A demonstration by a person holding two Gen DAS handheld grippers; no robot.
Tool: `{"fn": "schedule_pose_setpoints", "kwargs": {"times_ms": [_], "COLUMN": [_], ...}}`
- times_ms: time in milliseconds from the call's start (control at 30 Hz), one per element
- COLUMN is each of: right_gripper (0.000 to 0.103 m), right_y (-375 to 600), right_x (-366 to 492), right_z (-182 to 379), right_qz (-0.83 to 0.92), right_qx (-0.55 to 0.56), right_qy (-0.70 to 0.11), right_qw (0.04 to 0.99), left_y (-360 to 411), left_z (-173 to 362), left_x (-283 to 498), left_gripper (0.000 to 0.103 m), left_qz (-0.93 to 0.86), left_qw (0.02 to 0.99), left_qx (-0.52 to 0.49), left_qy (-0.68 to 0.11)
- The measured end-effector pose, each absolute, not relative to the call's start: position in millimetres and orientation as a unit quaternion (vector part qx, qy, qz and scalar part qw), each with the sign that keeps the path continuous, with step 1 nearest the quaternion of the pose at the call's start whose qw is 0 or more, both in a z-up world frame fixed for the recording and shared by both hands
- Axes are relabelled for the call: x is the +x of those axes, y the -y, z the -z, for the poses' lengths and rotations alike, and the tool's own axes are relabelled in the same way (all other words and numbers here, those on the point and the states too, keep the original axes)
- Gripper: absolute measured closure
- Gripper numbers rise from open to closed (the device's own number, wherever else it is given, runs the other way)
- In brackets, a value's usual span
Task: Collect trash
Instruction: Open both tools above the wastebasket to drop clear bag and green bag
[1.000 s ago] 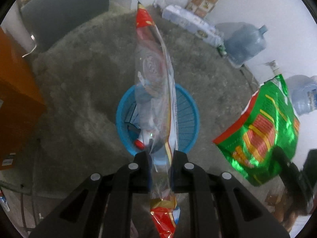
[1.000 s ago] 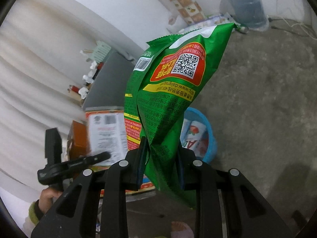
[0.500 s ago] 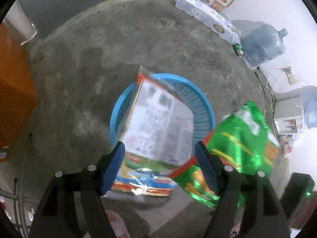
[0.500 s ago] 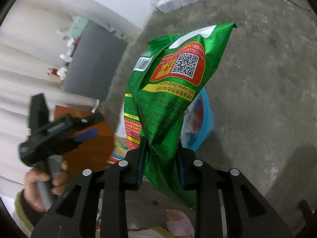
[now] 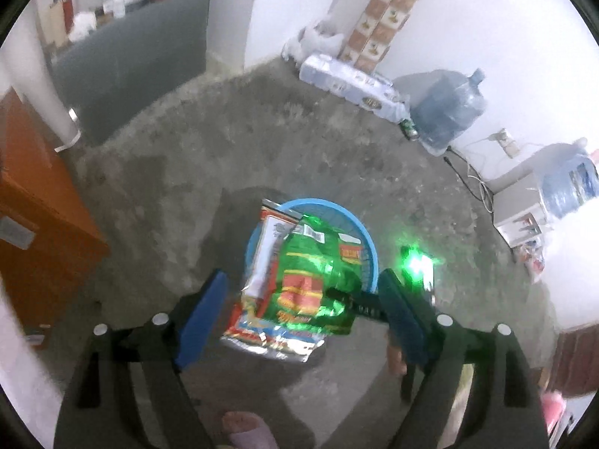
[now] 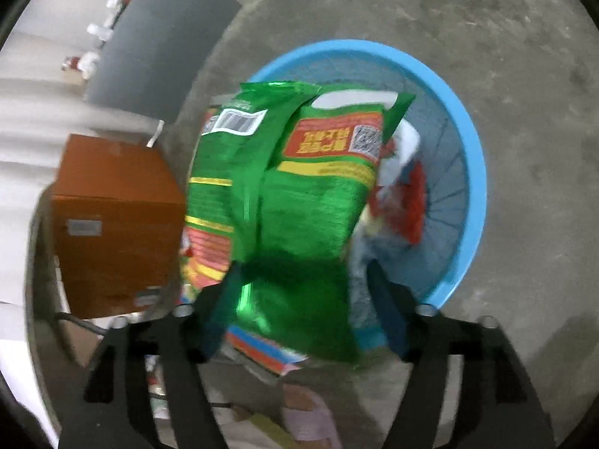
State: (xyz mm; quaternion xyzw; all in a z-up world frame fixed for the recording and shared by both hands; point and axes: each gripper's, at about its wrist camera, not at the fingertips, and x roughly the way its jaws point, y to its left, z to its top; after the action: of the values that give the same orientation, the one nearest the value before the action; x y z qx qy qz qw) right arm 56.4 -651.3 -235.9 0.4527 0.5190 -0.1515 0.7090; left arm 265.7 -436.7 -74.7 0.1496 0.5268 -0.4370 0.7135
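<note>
A round blue basket stands on the concrete floor and holds wrappers; it also shows in the right wrist view. A clear-and-red snack bag lies over its near rim. A green snack bag lies on top of that one; in the right wrist view the green bag is between my open jaws, loose and blurred. My left gripper is open and empty above the basket. My right gripper is open, and its black body shows in the left wrist view.
An orange cabinet stands to the left of the basket, also seen in the right wrist view. Water jugs, a wrapped bottle pack and a white appliance line the far wall. A dark grey panel stands at the back left.
Both grippers have opened. The clear-and-red bag dropped onto the basket's near rim, then the green bag was let go and is falling on top of it.
</note>
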Motion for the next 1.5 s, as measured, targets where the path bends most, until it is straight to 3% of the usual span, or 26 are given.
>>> {"fn": "schedule_pose_setpoints", "kwargs": {"times_ms": [333,433,533,567,767,900,1033,1500], "right_gripper": [0.026,0.048,0.076,0.081,0.087,0.089,0.089,0.087], "right_y": [628,615,610,607,601,600,590,616], "right_x": [29,58,100,112,157,167,161,138], "right_z": [137,134,173,189,273,274,276,323], "right_qz": [0.206,0.180,0.141,0.129,0.141,0.137,0.181,0.212], "right_qx": [0.325,0.306,0.335,0.346,0.330,0.303,0.206,0.252], "right_qy": [-0.486,-0.494,-0.530,-0.544,-0.630,-0.655,-0.720,-0.734], "right_qw": [0.785,0.794,0.766,0.754,0.689,0.679,0.637,0.594], "left_y": [305,266,238,227,177,155,140,133], "left_z": [7,0,0,0,1,3,8,13], "left_x": [249,238,226,221,212,214,220,231], "left_gripper": [0.017,0.017,0.017,0.017,0.017,0.017,0.017,0.017], "left_qz": [0.449,0.449,0.445,0.445,0.426,0.406,0.392,0.396], "left_qw": [0.743,0.749,0.753,0.753,0.757,0.769,0.773,0.767], "left_qx": [0.102,0.074,0.052,0.041,0.012,0.009,-0.010,-0.031], "left_qy": [-0.486,-0.482,-0.482,-0.483,-0.496,-0.494,-0.499,-0.504]}}
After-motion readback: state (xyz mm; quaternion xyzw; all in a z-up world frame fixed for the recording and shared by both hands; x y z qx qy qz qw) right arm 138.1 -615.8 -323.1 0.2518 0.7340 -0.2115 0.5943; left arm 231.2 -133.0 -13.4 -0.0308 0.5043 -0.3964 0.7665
